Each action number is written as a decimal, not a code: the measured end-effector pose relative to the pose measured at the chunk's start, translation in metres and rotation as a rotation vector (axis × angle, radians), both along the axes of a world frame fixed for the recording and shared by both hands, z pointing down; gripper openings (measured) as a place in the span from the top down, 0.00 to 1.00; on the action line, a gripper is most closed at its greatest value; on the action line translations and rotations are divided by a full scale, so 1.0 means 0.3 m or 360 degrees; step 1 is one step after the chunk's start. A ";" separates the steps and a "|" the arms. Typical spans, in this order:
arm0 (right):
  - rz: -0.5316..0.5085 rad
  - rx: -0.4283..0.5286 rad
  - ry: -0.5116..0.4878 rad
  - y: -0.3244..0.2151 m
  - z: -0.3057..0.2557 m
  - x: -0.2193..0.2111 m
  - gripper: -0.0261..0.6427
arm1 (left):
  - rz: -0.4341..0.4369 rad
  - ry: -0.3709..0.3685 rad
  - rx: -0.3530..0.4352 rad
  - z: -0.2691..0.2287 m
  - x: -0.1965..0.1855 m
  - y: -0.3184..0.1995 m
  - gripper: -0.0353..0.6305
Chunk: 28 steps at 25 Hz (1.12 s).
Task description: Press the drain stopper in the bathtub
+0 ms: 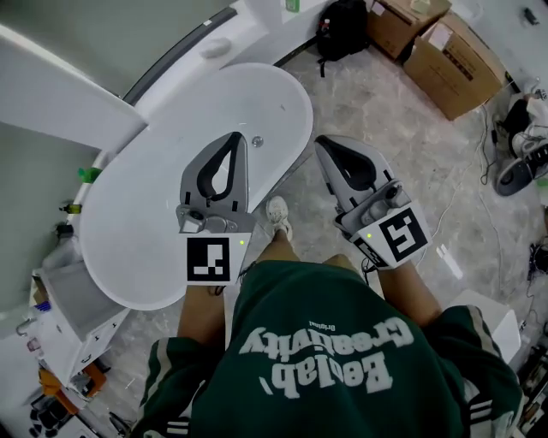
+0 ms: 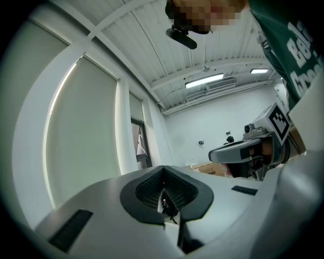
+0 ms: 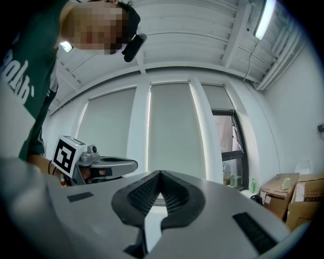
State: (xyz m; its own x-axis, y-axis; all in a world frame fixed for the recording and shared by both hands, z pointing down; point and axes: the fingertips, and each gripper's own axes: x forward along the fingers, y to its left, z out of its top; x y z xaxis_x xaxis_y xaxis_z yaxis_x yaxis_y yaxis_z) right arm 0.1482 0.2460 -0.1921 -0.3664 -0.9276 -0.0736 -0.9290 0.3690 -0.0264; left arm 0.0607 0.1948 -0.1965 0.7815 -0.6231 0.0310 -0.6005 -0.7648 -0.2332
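Note:
A white oval bathtub fills the left middle of the head view. Its small round metal drain stopper sits on the tub floor near the far right side. My left gripper hangs over the tub, shut and empty, its tip just left of the stopper. My right gripper is held over the floor beside the tub's right rim, also shut with nothing in it. In both gripper views the jaws point up at the ceiling and windows, tips together: left gripper, right gripper. The stopper is hidden there.
Cardboard boxes and a black backpack stand on the floor at the back right. Shoes lie at the right edge. The person's shoe is by the tub's rim. A white cabinet stands at the lower left.

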 end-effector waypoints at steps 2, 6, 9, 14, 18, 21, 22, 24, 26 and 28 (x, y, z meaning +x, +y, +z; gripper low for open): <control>0.0002 -0.0014 0.0018 -0.086 0.009 -0.001 0.94 | 0.0005 -0.0007 -0.0011 0.010 0.002 -0.085 0.94; -0.0001 -0.0044 0.0012 -0.247 0.026 -0.006 0.94 | 0.0017 -0.0036 -0.0050 0.044 0.001 -0.239 0.94; -0.0010 -0.0075 0.0050 -0.345 0.045 -0.026 0.94 | 0.0041 -0.0024 -0.0080 0.064 -0.005 -0.336 0.94; -0.0012 -0.0101 0.0049 -0.471 0.076 -0.044 0.94 | 0.0090 -0.0015 -0.0104 0.098 0.012 -0.463 0.94; -0.0003 -0.0123 0.0051 -0.545 0.095 -0.050 0.94 | 0.0114 -0.0008 -0.0138 0.128 0.014 -0.537 0.94; 0.0009 -0.0179 0.0076 -0.580 0.129 -0.049 0.94 | 0.0129 -0.0021 -0.0154 0.155 0.014 -0.580 0.94; 0.0015 -0.0201 0.0086 -0.587 0.144 -0.046 0.94 | 0.0128 -0.0028 -0.0164 0.167 0.015 -0.591 0.94; 0.0034 -0.0234 0.0089 -0.598 0.174 -0.038 0.94 | 0.0124 -0.0045 -0.0175 0.191 0.014 -0.608 0.94; 0.0054 -0.0252 0.0066 -0.615 0.195 -0.034 0.94 | 0.0127 -0.0042 -0.0166 0.205 0.008 -0.621 0.94; 0.0054 -0.0260 0.0041 -0.638 0.210 -0.036 0.94 | 0.0141 -0.0039 -0.0165 0.222 0.007 -0.628 0.94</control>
State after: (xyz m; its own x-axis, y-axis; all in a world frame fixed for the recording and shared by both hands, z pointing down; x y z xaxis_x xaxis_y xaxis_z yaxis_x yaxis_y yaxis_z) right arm 0.1373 0.0547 -0.1290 -0.3343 -0.9384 0.0880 -0.9421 0.3301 -0.0594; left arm 0.0628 0.0063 -0.1301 0.8315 -0.5442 0.1112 -0.5248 -0.8353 -0.1641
